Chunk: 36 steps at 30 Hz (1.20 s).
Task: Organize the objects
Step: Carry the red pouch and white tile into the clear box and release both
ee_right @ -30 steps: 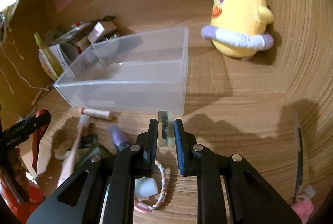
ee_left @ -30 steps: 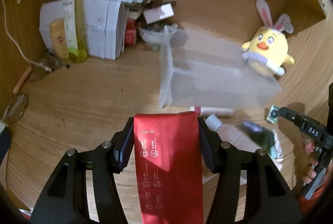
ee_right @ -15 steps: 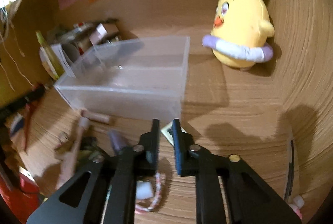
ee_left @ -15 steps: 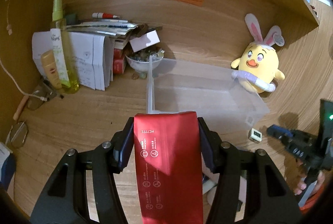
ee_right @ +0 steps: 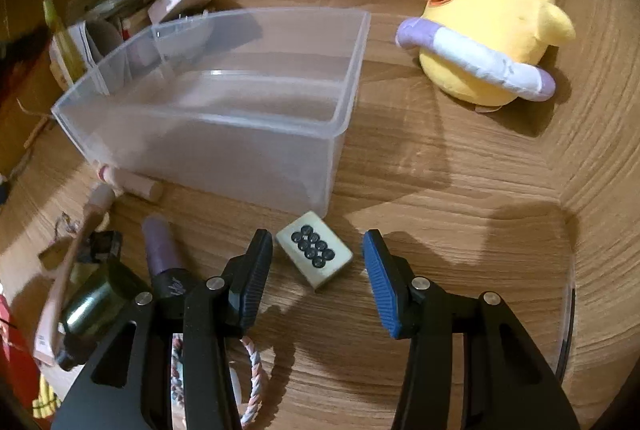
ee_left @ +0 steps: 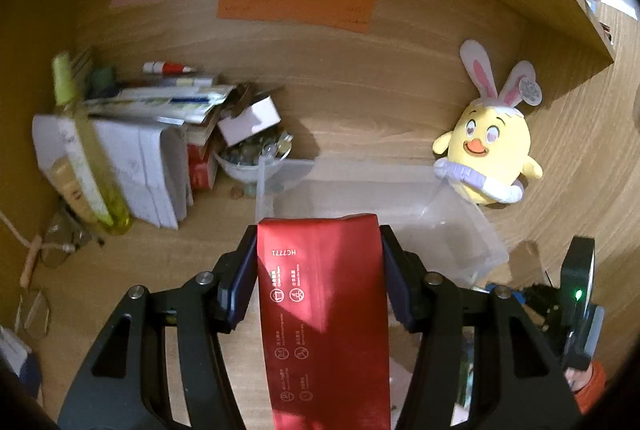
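Red glossy foil pouch (ee_left: 324, 294) clamped flat in left gripper (ee_left: 318, 282), raised above desk (ee_right: 460, 190). Right gripper (ee_right: 316, 270) jaws opening around cream mahjong tile (ee_right: 314, 254), untouched on desk, beside clear plastic bin's (ee_right: 248, 154) near corner.

A small rectangular mahjong tile (ee_right: 314, 255) lies on the wooden desk (ee_right: 460, 230) near the clear plastic bin (ee_right: 224, 118), whose far right holds a yellow plush chick (ee_right: 492, 26).
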Each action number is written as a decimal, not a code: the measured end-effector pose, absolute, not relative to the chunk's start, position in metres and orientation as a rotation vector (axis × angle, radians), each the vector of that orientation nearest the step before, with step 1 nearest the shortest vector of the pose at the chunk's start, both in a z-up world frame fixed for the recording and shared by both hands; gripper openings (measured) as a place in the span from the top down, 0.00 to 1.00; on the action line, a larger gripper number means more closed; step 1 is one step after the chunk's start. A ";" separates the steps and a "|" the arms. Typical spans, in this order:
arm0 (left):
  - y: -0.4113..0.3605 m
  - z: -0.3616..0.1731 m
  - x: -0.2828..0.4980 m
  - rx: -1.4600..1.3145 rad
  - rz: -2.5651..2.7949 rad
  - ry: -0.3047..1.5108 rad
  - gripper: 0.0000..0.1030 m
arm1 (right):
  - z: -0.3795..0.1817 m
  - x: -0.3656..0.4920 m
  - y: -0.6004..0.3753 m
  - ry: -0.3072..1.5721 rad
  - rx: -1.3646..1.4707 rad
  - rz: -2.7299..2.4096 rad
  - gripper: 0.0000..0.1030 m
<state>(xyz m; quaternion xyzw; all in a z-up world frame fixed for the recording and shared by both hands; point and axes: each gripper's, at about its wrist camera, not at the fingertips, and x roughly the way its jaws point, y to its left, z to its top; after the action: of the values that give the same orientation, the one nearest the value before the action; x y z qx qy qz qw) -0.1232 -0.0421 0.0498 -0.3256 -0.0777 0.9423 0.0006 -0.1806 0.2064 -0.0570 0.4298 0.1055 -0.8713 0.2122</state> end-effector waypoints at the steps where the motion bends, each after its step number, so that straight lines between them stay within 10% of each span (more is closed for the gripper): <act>1: -0.041 0.051 -0.127 -1.024 2.961 -0.230 0.45 | -0.057 -0.179 0.205 0.300 1.188 -2.423 0.65; 36: -0.025 0.020 -0.243 -1.315 2.860 -0.095 0.45 | 0.014 -0.229 0.135 0.269 1.017 -2.383 0.65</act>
<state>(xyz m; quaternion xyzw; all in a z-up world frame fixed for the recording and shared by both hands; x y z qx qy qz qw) -0.2432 -0.0251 0.0202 -0.4176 -0.0303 0.9081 -0.0038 -0.2293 0.1350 0.0141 0.3764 0.0995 -0.8821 0.2652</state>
